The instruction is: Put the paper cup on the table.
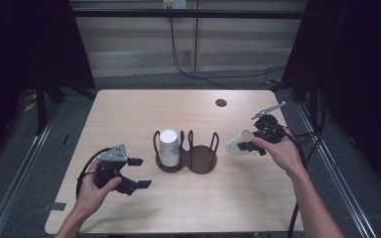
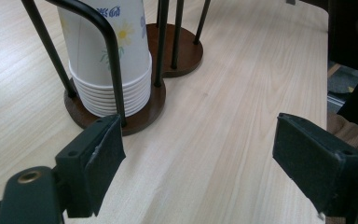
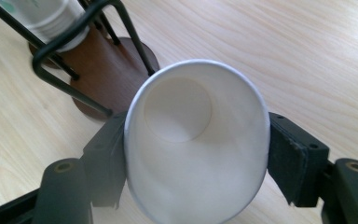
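Paper cup (image 1: 239, 143) in right tool (image 1: 252, 147) — sideways, mouth toward holder (image 1: 198, 159)

Open table on all sides of the rack (image 1: 186, 159)

Left bay blocked by the cup stack (image 1: 169, 147), fenced by black wire uprights; right bay (image 1: 202, 157) bare between its posts, open from above (posts close on each side, though). Between rack and right gripper (image 1: 252, 146), a clear strip of tabletop; that gripper's jaws taken up by a cup (image 1: 239, 143) squeezed between the pads. Between rack and left gripper (image 1: 140, 172), bare wood too, jaws spread wide with nothing between them. Far half of the table (image 1: 144, 106) free apart from a small dark hole (image 1: 221, 102) near the back edge.
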{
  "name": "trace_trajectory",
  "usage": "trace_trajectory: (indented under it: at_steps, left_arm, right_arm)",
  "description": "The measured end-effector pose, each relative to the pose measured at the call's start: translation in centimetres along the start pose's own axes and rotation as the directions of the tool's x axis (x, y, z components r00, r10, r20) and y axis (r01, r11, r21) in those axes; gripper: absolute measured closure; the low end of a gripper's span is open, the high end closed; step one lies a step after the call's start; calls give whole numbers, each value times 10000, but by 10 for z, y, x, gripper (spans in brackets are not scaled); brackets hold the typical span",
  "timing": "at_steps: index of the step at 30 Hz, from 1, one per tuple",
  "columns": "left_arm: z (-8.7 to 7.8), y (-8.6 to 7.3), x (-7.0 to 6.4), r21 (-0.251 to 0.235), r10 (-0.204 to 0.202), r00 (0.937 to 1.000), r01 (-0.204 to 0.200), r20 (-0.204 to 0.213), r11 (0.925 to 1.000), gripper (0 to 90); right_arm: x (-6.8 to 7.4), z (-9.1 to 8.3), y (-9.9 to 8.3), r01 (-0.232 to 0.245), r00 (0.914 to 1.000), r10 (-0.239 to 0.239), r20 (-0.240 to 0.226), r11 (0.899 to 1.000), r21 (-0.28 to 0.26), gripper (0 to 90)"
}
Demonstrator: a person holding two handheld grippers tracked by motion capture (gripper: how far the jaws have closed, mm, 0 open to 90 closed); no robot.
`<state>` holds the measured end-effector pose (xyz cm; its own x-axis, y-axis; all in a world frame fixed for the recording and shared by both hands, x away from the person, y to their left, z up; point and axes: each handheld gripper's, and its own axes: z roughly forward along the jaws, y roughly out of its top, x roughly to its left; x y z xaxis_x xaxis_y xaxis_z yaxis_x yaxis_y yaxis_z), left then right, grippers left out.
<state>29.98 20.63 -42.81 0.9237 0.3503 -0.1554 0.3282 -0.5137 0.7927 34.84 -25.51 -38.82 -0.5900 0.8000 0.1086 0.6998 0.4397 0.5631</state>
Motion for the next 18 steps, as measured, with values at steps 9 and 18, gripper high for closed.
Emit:
trace_trajectory:
  at_steps: [9,18]
  left_arm:
    - [0,0,0,-41,-29,10000,29,13,10000,163]
    - [-1,-1,1,-19,37,10000,-37,-8,10000,163]
  right_arm:
    - [-7,13,8,-44,9996,17,287,9954,954,284]
    - [-10,29,10,-111,9985,24,547,9873,1585,269]
